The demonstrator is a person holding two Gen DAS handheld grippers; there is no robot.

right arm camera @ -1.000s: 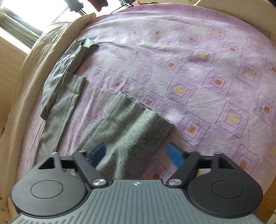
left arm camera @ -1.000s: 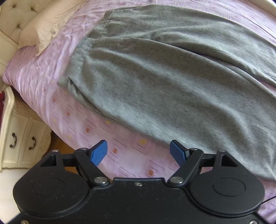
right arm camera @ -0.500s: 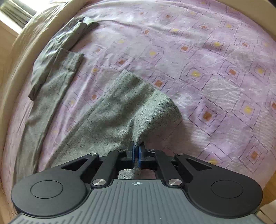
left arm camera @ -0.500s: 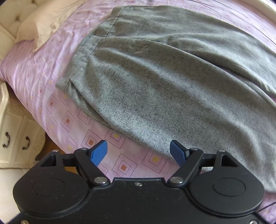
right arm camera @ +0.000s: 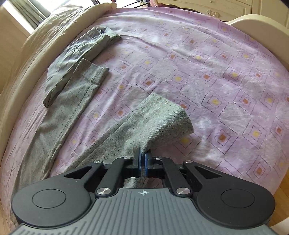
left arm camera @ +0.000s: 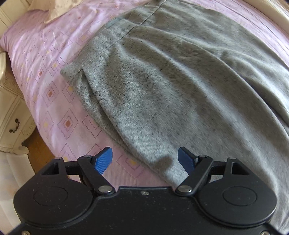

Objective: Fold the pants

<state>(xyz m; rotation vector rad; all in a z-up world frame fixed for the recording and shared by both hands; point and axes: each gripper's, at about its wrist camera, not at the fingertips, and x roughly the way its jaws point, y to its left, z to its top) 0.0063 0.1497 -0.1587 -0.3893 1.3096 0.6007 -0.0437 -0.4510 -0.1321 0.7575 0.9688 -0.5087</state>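
Observation:
Grey speckled pants lie spread on a pink patterned bedsheet. In the left wrist view the waistband end lies at the upper left and my left gripper is open, low over the near edge of the pants, its right pad over the cloth. In the right wrist view my right gripper is shut on the hem of the near pant leg and lifts it off the sheet. The other pant leg lies flat to the left.
A folded olive-grey garment lies at the far left by the other leg's hem. A beige cover runs along the bed's left side. A pillow and a cream nightstand show in the left wrist view.
My right gripper closed on the near leg's hem and raised it. My left gripper moved lower and closer to the pants' near edge, staying open.

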